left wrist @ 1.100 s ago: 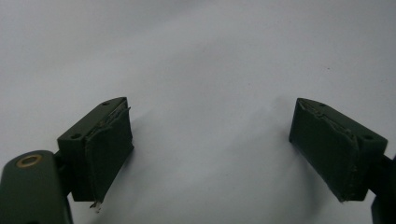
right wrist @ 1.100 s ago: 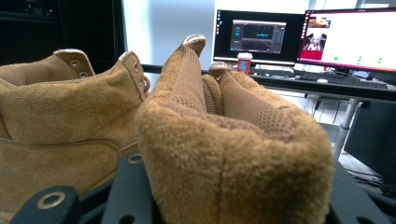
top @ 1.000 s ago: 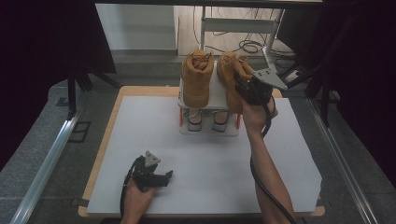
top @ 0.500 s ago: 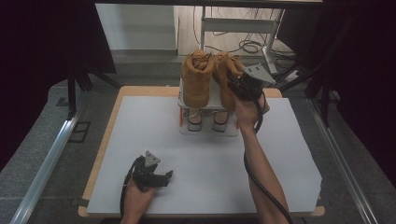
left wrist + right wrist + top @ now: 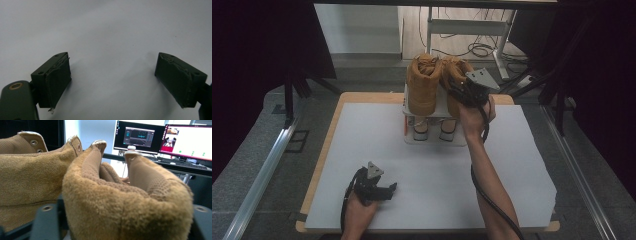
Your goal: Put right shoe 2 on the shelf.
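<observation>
Right gripper (image 5: 463,91) clamped around the padded heel collar of the right-hand tan boot (image 5: 125,205), standing beside its twin (image 5: 423,85) on the small white rack (image 5: 434,137) at the counter's far edge, middle. Probably soft and squashy at the fleecy collar, fairly heavy below, so best gripped deep on the firm heel, not the fluff. Left gripper (image 5: 112,82) wide open and empty, resting near the counter's near edge.

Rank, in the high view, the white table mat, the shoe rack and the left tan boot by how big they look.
1. White table mat, by far the largest.
2. Shoe rack.
3. Left tan boot, close to the rack in apparent size, and it hides part of the rack, so that order is unsure.
</observation>
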A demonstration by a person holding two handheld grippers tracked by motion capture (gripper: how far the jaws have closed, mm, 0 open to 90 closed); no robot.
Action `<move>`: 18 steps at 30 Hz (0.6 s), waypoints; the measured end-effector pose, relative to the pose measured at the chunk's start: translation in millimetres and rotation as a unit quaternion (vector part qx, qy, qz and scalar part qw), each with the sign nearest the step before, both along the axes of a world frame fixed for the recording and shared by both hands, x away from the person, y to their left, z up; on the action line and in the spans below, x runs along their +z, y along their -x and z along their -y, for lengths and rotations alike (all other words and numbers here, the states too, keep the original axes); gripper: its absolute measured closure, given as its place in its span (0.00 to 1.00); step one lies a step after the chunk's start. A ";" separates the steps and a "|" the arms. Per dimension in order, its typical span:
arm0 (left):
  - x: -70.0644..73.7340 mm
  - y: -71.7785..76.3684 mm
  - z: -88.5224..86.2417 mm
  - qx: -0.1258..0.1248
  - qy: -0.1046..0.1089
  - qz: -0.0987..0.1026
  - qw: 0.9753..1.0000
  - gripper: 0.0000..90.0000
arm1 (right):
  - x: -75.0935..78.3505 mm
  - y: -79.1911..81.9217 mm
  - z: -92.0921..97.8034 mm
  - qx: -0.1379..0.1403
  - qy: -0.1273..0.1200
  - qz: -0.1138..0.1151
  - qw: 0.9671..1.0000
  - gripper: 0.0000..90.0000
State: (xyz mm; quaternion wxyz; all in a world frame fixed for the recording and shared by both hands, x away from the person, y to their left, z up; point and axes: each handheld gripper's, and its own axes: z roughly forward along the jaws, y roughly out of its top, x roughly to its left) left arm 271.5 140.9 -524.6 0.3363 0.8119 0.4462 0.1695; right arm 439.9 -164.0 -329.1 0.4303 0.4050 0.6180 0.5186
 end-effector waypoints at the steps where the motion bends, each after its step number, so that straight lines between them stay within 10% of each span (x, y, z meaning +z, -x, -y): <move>1: 0.0 0.0 0.0 0.000 0.000 0.000 1.000 0.15 | 0.2 -0.4 0.1 0.001 0.002 0.000 1.000 0.31; 18: 0.0 0.1 0.1 0.000 0.000 0.000 1.000 0.15 | -8.1 10.0 14.9 0.029 -0.003 -0.011 1.000 0.15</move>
